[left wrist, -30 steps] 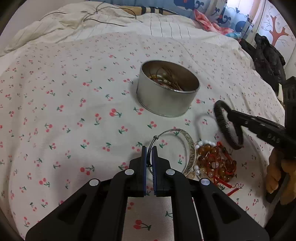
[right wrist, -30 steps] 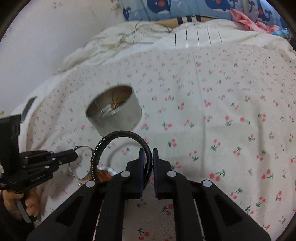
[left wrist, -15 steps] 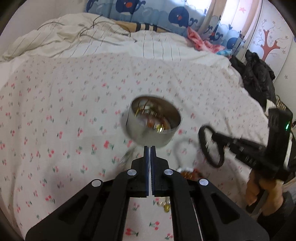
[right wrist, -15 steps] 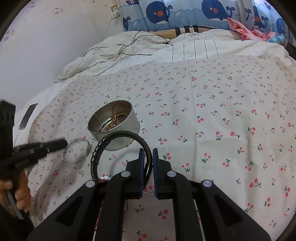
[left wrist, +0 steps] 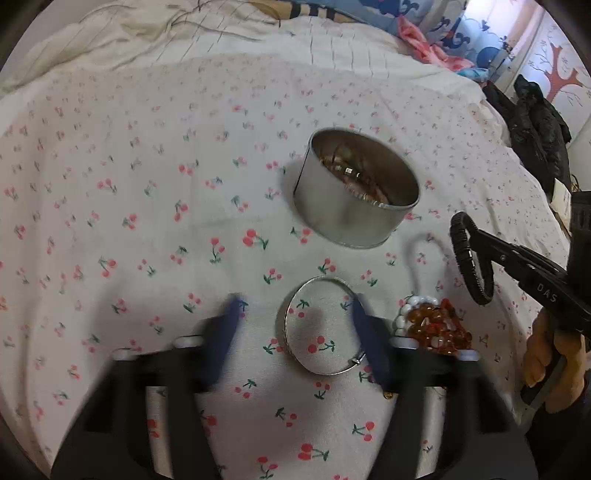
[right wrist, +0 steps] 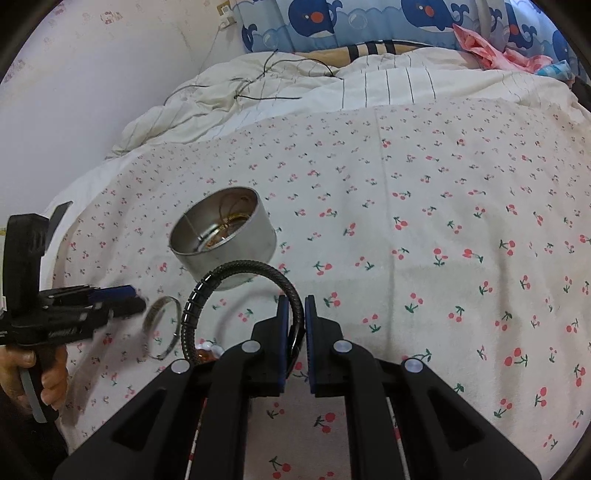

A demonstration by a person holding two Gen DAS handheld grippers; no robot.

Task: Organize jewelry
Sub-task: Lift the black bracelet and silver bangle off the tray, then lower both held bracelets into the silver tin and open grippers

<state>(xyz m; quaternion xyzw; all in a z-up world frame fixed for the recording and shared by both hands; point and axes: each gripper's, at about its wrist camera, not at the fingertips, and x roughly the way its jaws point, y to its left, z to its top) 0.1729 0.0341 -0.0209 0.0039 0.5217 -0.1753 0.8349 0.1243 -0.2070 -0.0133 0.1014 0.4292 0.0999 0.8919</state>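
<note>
A round silver tin (left wrist: pixel 356 192) holding some jewelry stands on the cherry-print bedsheet; it also shows in the right wrist view (right wrist: pixel 225 240). My left gripper (left wrist: pixel 295 325) is open, its fingers blurred. A silver bangle (left wrist: pixel 317 325) shows between them, loose from both, also visible in the right wrist view (right wrist: pixel 162 326). My right gripper (right wrist: pixel 293 325) is shut on a black braided bracelet (right wrist: pixel 236 291) and holds it above the sheet near the tin; the bracelet shows in the left wrist view (left wrist: pixel 471 254). Amber, red and white beads (left wrist: pixel 432 326) lie to the bangle's right.
A crumpled white duvet with a thin black cable (right wrist: pixel 266 85) lies at the bed's far end. Whale-print pillows (right wrist: pixel 369 22) and pink cloth (left wrist: pixel 417 40) lie behind it. Dark clothing (left wrist: pixel 532 122) sits at the right edge. A wall (right wrist: pixel 92 74) bounds the left.
My left gripper has opened and let go of the silver bangle, which it had lifted toward the tin. My right gripper still holds the black bracelet, now nearer the tin.
</note>
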